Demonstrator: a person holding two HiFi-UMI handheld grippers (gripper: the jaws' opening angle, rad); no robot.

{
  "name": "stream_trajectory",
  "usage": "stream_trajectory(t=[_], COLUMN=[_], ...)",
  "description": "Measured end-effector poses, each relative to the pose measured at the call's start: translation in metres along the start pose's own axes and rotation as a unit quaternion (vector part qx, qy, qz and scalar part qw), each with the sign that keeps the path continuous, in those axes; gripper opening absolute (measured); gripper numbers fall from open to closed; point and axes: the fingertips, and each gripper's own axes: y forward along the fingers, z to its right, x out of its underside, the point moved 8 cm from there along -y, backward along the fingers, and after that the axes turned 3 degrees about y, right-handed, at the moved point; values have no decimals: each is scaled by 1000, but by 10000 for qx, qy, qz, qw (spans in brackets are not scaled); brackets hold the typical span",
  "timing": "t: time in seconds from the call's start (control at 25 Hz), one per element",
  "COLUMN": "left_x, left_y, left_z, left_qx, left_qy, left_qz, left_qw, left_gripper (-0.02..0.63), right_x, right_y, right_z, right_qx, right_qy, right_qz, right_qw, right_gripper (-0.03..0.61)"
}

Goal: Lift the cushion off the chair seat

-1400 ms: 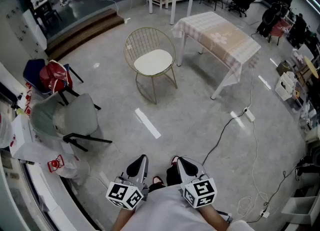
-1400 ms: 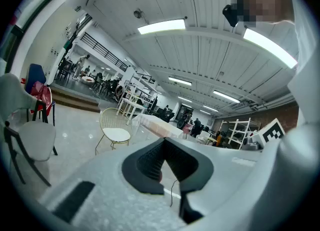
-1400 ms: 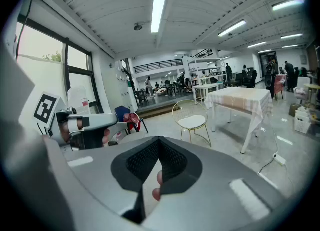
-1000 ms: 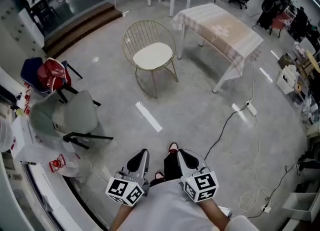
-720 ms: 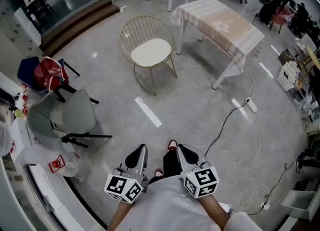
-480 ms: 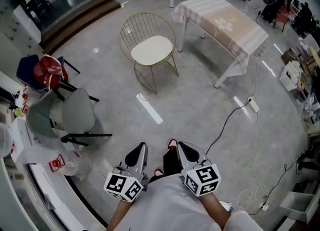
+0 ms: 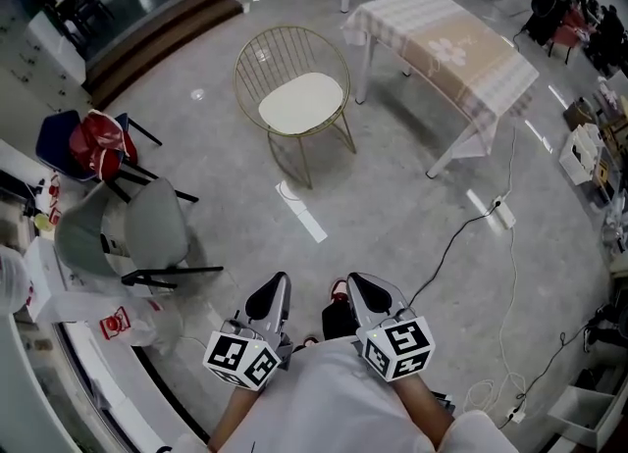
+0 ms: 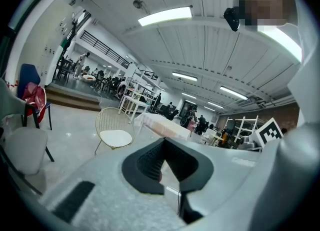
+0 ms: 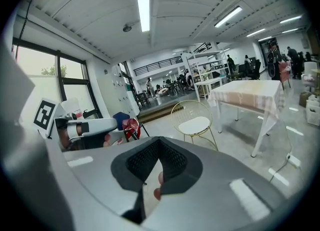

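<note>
A cream round cushion (image 7: 300,103) lies on the seat of a gold wire chair (image 7: 285,54) at the upper middle of the head view, several steps away across the grey floor. It also shows in the left gripper view as the cushion (image 8: 116,137) and in the right gripper view as the cushion (image 9: 195,123). My left gripper (image 7: 279,282) and right gripper (image 7: 353,282) are held side by side close to the person's body, far short of the chair. Both are shut with nothing between the jaws and point toward the chair.
A table with a checked cloth (image 7: 461,49) stands right of the chair. A grey chair (image 7: 147,230) and a blue chair with a red bag (image 7: 98,147) are at the left. A cable (image 7: 461,235), a power strip (image 7: 500,214) and a white floor strip (image 7: 304,214) lie ahead.
The person has walked toward the gold chair, which now sits a little lower and nearer in the head view. Both grippers stayed shut and kept their place by the body.
</note>
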Motion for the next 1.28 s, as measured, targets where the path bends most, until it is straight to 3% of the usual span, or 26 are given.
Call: stream_trajectory(t=[0.32,0.76,1.28], left_x=[-15,-18,-31], left_y=[44,106,139], left_z=[8,19,19], left_qx=[2,101,151], left_qy=[-162,38,-43], left_qz=[122,31,204], left_qw=[9998,9999,9997], left_gripper=[5,5,5], right_x=[-27,-43,-59], right_y=[17,28,37], right_z=[40,94,124], right_qx=[-174,-171,-172], right_qy=[-41,28,42], right_qz=[40,102,193], right_qw=[9998,9998,9997], right_gripper=[6,6,6])
